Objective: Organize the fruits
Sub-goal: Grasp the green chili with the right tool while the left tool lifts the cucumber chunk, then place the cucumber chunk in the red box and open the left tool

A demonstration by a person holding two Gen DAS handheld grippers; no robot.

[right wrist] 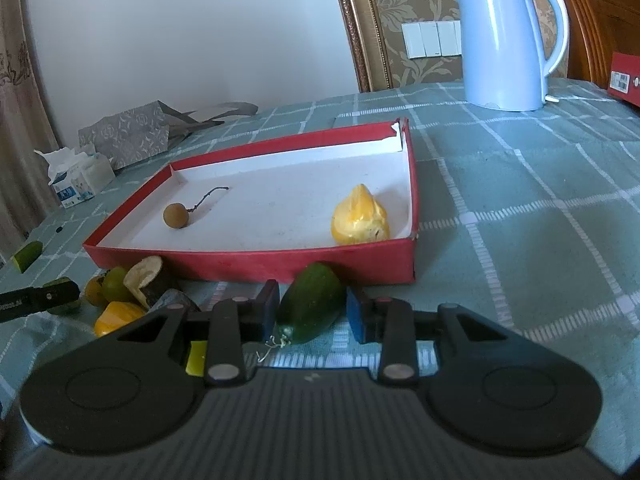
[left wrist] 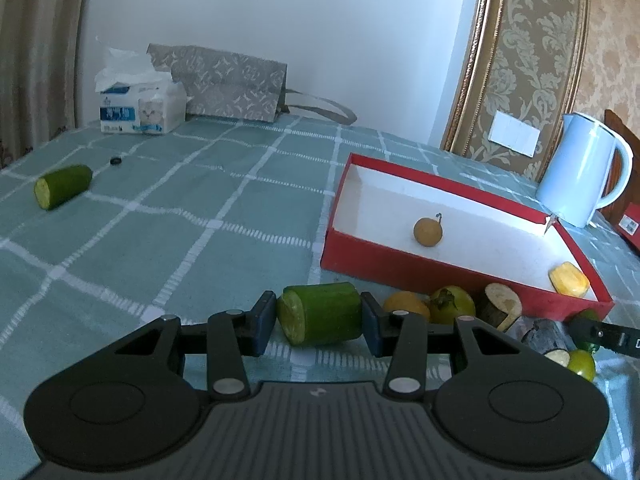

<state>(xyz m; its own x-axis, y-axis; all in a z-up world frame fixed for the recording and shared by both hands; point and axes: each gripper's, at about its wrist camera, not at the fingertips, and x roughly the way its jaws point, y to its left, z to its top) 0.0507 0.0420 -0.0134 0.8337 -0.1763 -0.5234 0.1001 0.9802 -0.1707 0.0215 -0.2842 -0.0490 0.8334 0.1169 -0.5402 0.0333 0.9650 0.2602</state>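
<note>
Green-checked surface: red box holding brown longan, yellow piece; left tongs pinching cucumber chunk; right tongs pinching cucumber end, near box front

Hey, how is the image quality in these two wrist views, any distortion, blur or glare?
Left wrist view: strong fisheye bend, curving the gold picture frame; the far cut green cucumber piece looks slightly soft. Right wrist view: same bending; soft daylight, mild sheen on the pale blue electric kettle, no harsh glare.
</note>
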